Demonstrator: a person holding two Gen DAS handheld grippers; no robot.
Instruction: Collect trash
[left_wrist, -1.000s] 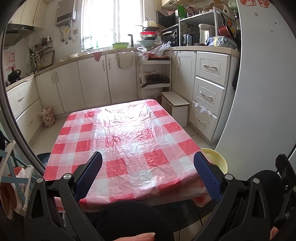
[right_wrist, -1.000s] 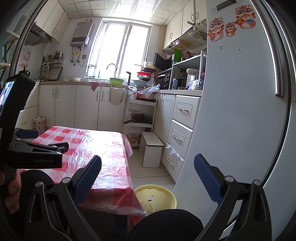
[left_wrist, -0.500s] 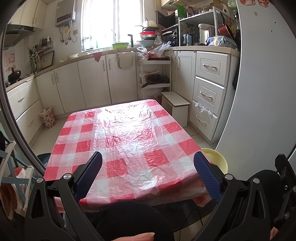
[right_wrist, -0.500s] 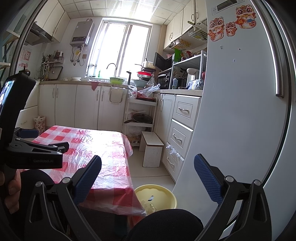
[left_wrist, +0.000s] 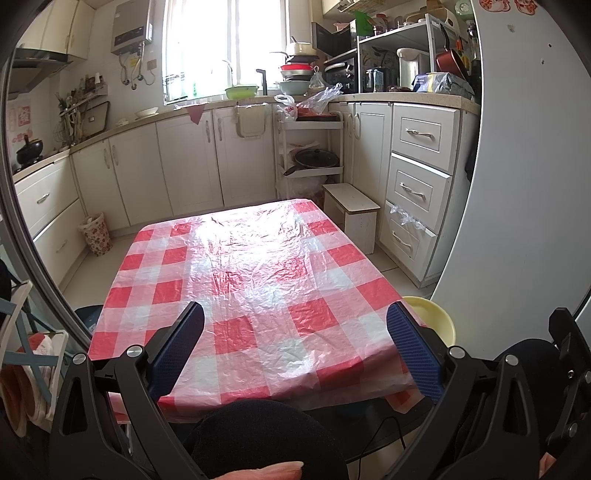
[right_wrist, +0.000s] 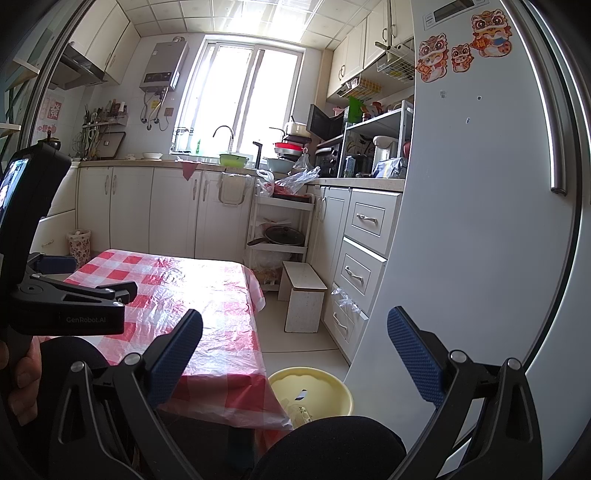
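Both tongs, left (left_wrist: 295, 347) and right (right_wrist: 295, 350), gape released; checkered tabletop (left_wrist: 255, 280) mid-frame, yellow bin (right_wrist: 310, 391) on floor below.

A table (left_wrist: 258, 280) stands in the middle of the kitchen floor. A basin (right_wrist: 314, 387) sits on the floor by the table's near right corner, next to the fridge (right_wrist: 480, 240). A small stool (left_wrist: 351, 214) stands past the far right corner, in front of the drawers (left_wrist: 417, 184). A basket (left_wrist: 95, 234) stands on the floor past the far left corner, against the cabinets (left_wrist: 184, 162).
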